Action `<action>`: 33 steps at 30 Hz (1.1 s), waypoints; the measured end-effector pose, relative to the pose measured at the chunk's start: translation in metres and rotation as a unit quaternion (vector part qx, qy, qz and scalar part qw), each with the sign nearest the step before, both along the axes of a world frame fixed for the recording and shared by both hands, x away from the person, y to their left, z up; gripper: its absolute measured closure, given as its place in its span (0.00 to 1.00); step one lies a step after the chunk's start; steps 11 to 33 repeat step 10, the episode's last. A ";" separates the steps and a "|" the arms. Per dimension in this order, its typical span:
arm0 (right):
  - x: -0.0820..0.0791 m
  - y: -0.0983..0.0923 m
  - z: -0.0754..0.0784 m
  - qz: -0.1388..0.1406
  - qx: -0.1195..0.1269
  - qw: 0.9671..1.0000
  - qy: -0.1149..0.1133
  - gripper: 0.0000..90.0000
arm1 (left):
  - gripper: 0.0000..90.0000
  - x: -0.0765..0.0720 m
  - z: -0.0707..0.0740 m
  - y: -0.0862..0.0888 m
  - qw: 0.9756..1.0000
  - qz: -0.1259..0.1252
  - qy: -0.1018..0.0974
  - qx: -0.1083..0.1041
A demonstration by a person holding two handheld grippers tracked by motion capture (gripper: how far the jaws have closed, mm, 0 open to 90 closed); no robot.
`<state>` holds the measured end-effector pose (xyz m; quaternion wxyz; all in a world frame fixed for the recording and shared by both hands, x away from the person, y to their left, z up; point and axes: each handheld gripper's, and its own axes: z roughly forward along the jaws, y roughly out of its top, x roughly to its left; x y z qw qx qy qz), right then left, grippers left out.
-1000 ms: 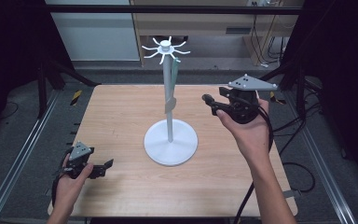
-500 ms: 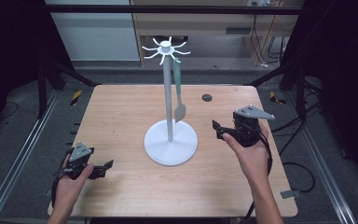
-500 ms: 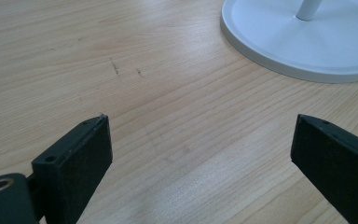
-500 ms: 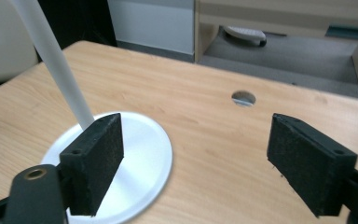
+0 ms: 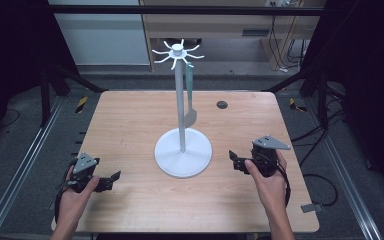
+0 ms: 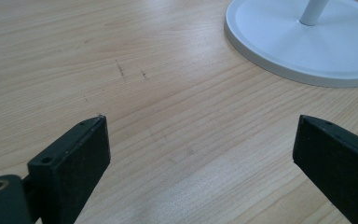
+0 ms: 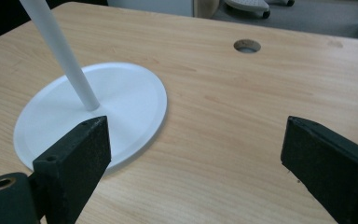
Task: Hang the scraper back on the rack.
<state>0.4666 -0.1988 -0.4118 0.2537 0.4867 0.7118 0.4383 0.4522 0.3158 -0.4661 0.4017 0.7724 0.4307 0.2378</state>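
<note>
A: What takes up the most room?
B: The light wooden desk (image 5: 130, 125), then the white metal stand with a round base, tall pole and spoked top (image 5: 183, 150) at its middle. A grey-green spatula (image 5: 190, 95) hangs from a spoke beside the pole.

A: And the hand-held grippers?
B: The right hand-held gripper (image 5: 234, 159) sits low just beside the base, jaws just opened wide with nothing between them. The left hand-held gripper (image 5: 114, 177) is near the desk's front left, also spread and empty.

A: Anything smaller?
B: A round cable hole (image 5: 222, 104) behind the stand.
</note>
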 end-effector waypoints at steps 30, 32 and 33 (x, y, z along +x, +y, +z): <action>0.001 -0.007 -0.046 -0.017 0.006 0.999 0.032 0.13 | 0.04 0.005 -0.007 0.000 0.999 0.025 0.011 0.022; 0.001 -0.007 -0.046 -0.017 0.006 0.999 0.032 0.13 | 0.04 0.005 -0.007 0.000 0.999 0.025 0.011 0.022; 0.001 -0.007 -0.046 -0.017 0.006 0.999 0.032 0.13 | 0.04 0.005 -0.007 0.000 0.999 0.025 0.011 0.022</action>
